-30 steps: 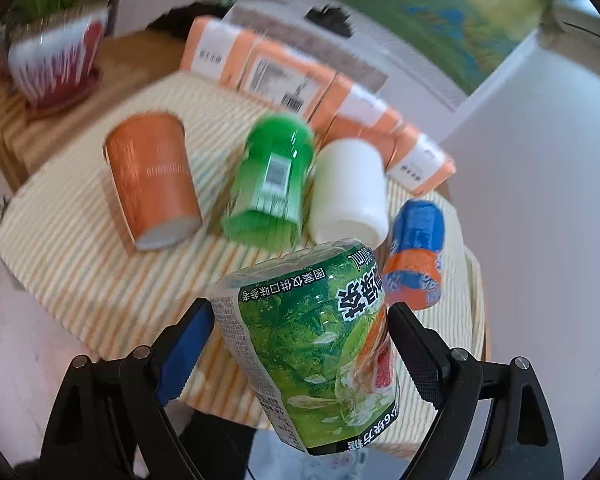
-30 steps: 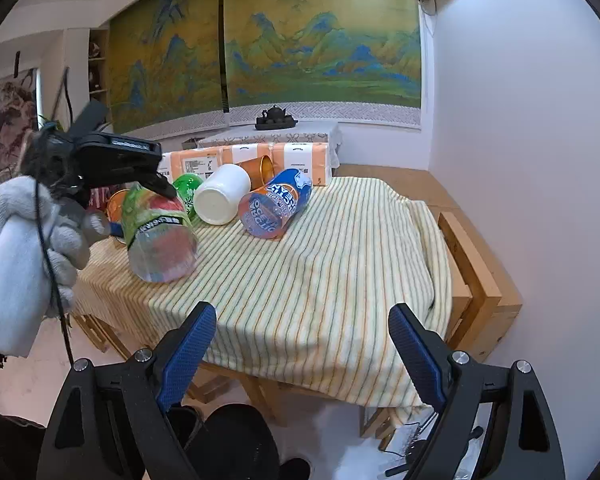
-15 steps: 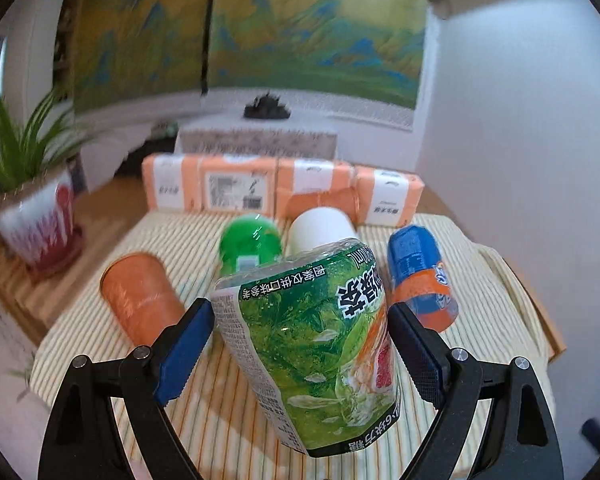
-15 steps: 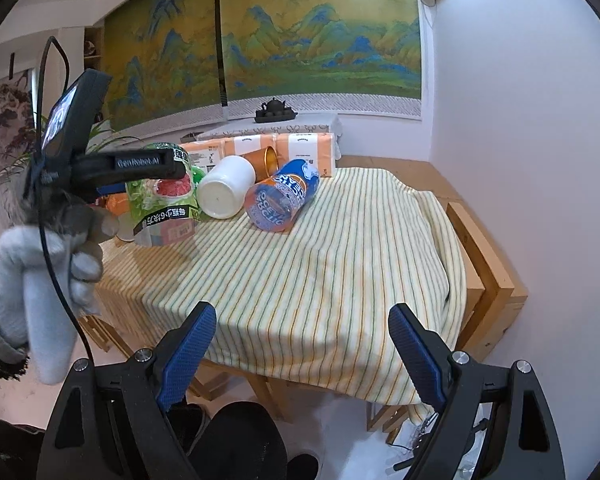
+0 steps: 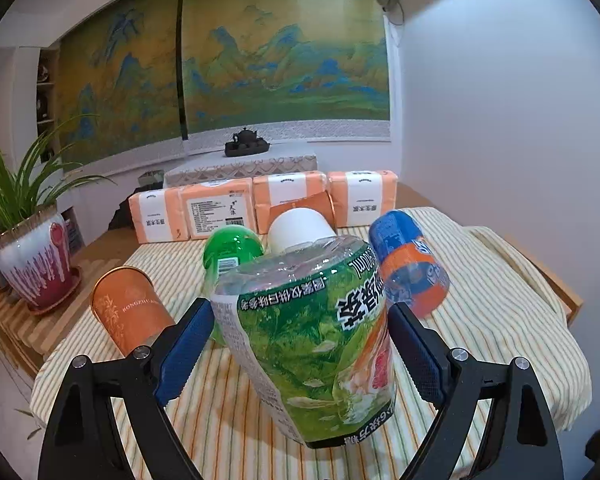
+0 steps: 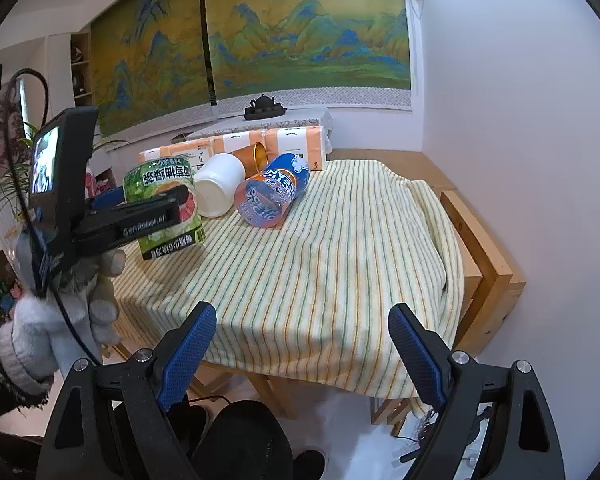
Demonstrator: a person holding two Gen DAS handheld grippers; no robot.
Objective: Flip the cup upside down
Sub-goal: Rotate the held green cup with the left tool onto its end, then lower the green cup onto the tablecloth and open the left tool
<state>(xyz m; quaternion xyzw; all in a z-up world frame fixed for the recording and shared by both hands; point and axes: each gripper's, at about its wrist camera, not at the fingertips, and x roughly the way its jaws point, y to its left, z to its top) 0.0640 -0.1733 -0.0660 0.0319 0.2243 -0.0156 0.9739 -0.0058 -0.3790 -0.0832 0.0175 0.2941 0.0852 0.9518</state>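
My left gripper [image 5: 300,344] is shut on a clear cup with a green printed label [image 5: 312,340]. The cup is upside down, its closed base up and its open mouth down, held just above the striped tablecloth [image 5: 496,300]. In the right wrist view the same cup [image 6: 162,204] hangs at the table's left side in the left gripper [image 6: 140,220], its rim close over the cloth. My right gripper [image 6: 300,344] is open and empty, in front of the table's near edge.
On the cloth behind lie an orange cup [image 5: 128,312], a green cup [image 5: 230,252], a white cup [image 5: 300,228] and a blue-orange cup [image 5: 408,264], all on their sides. Orange packages [image 5: 220,212] line the back. A potted plant [image 5: 32,256] stands at the left.
The left gripper has turned the green cup from tilted to base-up and lowered it toward the cloth. The right gripper has barely moved.
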